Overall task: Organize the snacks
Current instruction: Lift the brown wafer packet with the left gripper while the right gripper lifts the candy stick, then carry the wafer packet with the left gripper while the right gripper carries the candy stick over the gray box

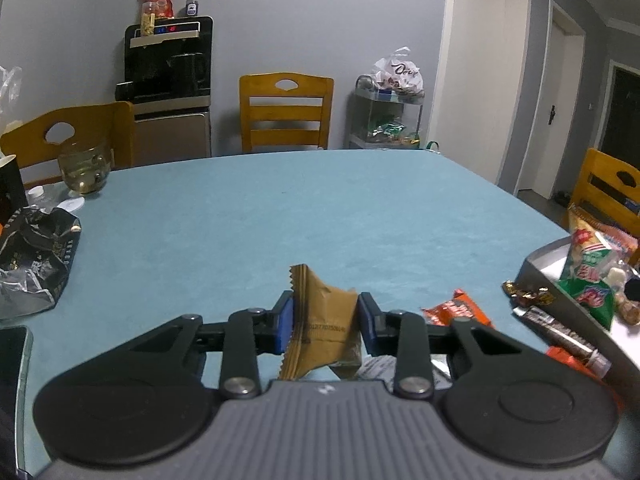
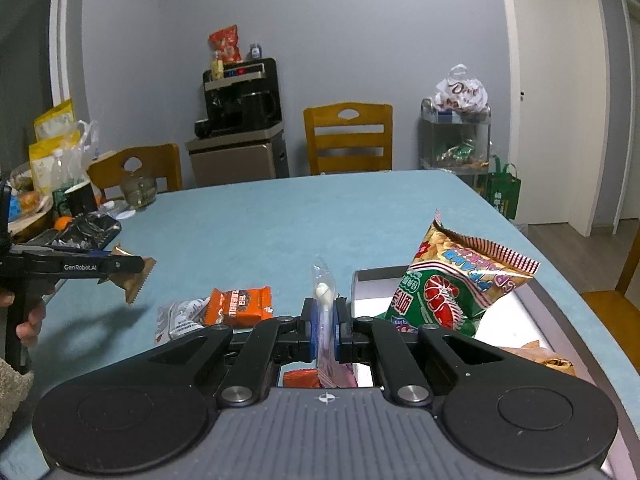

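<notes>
Fingers point(image 1: 285, 320) on my left gripper point(image 1: 326, 320) pinch a brown snack packet point(image 1: 322, 320) above the blue counter point(image 1: 280, 216), while my right gripper point(image 2: 325, 328) clamps a thin clear wrapper point(image 2: 323, 292) with a white candy. Just beyond lie an orange packet point(image 2: 242, 306) and, right of it, a gray box point(image 2: 532, 312) holding a shrimp-chip bag point(image 2: 452, 284).

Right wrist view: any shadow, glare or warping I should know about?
Right wrist view: the brown packet in the left gripper casts a soft shadow on the blue table; the tray floor glares white; door frames bow from the fisheye. Left wrist view: corners are dark, and the candy bar looks smeared.
</notes>
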